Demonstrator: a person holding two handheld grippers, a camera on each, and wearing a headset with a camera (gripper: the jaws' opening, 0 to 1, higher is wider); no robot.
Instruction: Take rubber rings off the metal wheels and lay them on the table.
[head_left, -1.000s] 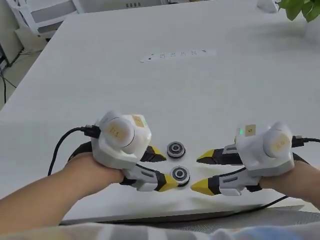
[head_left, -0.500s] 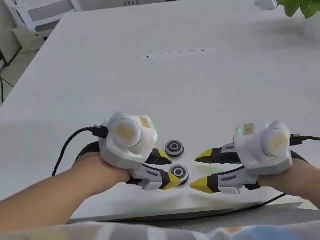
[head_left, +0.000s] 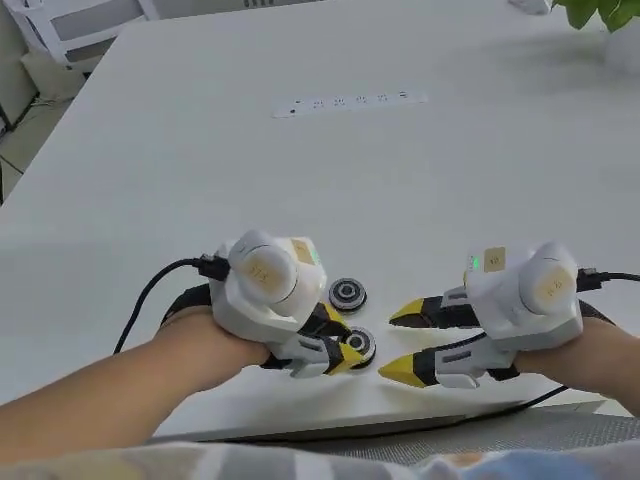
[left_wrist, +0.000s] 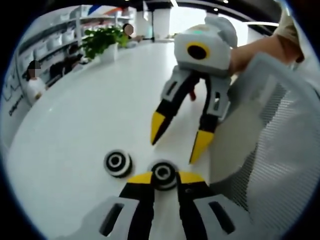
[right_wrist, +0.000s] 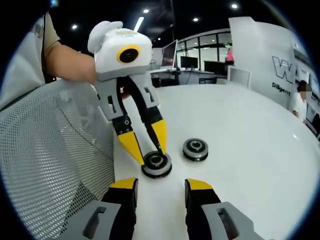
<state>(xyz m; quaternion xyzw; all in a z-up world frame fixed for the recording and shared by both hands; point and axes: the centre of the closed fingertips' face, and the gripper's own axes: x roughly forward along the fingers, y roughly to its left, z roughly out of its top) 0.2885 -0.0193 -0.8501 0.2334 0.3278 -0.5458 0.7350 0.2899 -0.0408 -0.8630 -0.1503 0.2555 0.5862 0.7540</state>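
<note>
In the head view, two small wheels lie flat on the white table (head_left: 300, 180) close to its front edge: the far wheel (head_left: 347, 294) stands free, and the near wheel (head_left: 359, 344) sits at the tips of the left tongs (head_left: 340, 347). The right tongs (head_left: 398, 342) wait just beside it with their jaws spread and nothing in them. In the left gripper view, the left tongs (left_wrist: 165, 178) have a yellow tip pressed against each side of the near wheel (left_wrist: 163, 173), clamped on it as far as can be seen. The far wheel (left_wrist: 118, 163) lies near, and the right tongs (left_wrist: 178, 137) hang apart above. In the right gripper view, the right tongs (right_wrist: 161, 185) are wide apart in front of the near wheel (right_wrist: 156, 161), which the left tongs (right_wrist: 148, 145) pinch from the other side; the far wheel (right_wrist: 195, 149) lies just beside it. The metal core looks hard, smooth and heavy for its size, so it may slide on the glossy top unless held. The rubber ring (right_wrist: 150, 171) is likely soft and stretchy; it is best caught at its outer edge and peeled over the rim.
</note>
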